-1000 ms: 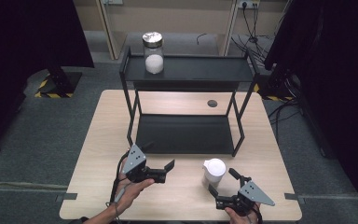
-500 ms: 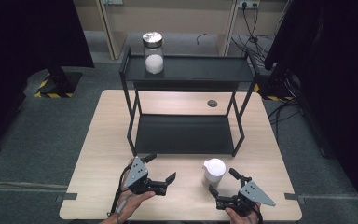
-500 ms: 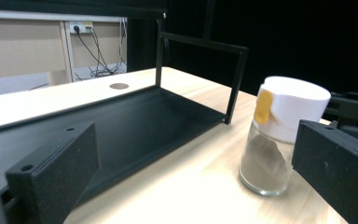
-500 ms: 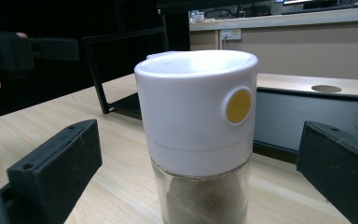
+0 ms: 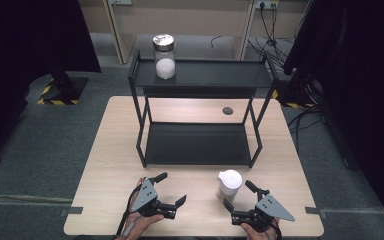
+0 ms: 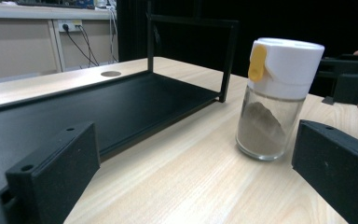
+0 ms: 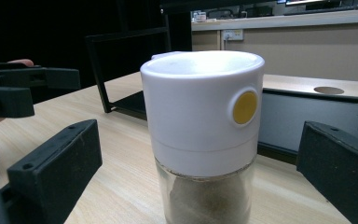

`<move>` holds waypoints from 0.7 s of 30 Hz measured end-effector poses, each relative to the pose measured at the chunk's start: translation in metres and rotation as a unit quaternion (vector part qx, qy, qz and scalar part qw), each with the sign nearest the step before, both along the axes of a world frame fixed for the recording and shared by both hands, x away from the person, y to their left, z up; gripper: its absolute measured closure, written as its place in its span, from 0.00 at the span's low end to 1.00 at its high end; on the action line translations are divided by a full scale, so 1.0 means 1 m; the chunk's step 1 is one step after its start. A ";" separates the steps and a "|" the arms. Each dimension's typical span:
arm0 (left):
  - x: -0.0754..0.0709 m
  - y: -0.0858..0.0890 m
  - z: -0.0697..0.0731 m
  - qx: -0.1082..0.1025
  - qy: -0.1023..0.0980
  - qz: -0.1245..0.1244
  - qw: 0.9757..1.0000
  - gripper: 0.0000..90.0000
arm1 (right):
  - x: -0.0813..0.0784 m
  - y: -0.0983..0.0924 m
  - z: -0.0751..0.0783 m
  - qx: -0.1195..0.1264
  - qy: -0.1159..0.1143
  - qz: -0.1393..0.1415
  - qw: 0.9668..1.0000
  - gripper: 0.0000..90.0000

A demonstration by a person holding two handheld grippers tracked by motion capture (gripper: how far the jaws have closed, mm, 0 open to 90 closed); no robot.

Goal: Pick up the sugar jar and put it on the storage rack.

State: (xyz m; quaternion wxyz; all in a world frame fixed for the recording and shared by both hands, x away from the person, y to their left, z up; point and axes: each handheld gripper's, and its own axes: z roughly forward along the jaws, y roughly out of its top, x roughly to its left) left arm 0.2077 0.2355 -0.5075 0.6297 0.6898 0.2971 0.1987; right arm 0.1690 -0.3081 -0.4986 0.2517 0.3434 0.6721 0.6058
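A glass shaker jar (image 5: 229, 182) with a white cap and a yellow button stands upright on the wooden table (image 5: 110, 150), near its front right. It holds brown powder. My right gripper (image 5: 239, 196) is open just behind the jar (image 7: 204, 140), one jaw on either side and neither touching it. My left gripper (image 5: 171, 189) is open too, to the left of the jar, and holds nothing. Its camera sees the jar (image 6: 275, 102) ahead on the right, past its right jaw, with the right gripper (image 6: 349, 84) beyond.
A black two-tier shelf (image 5: 200, 142) takes up the middle and back of the table. A glass jar with a metal lid (image 5: 164, 56) stands on its top tier at the left. A round cable hole (image 5: 227, 110) lies behind the lower tier.
My left gripper has drifted a little toward the table's front edge and turned toward the jar. The right gripper and the jar have stayed put.
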 end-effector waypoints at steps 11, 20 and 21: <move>0.003 0.001 -0.003 0.002 0.007 -0.017 1.000 0.00 | 0.000 -0.001 0.000 0.002 -0.001 0.001 1.000 0.00; 0.004 0.002 -0.004 0.001 0.010 -0.017 1.000 0.00 | 0.000 -0.002 -0.001 0.006 0.000 0.001 1.000 0.00; 0.005 0.002 -0.004 0.002 0.010 -0.017 1.000 0.00 | 0.000 -0.002 -0.001 0.007 0.001 0.001 1.000 0.00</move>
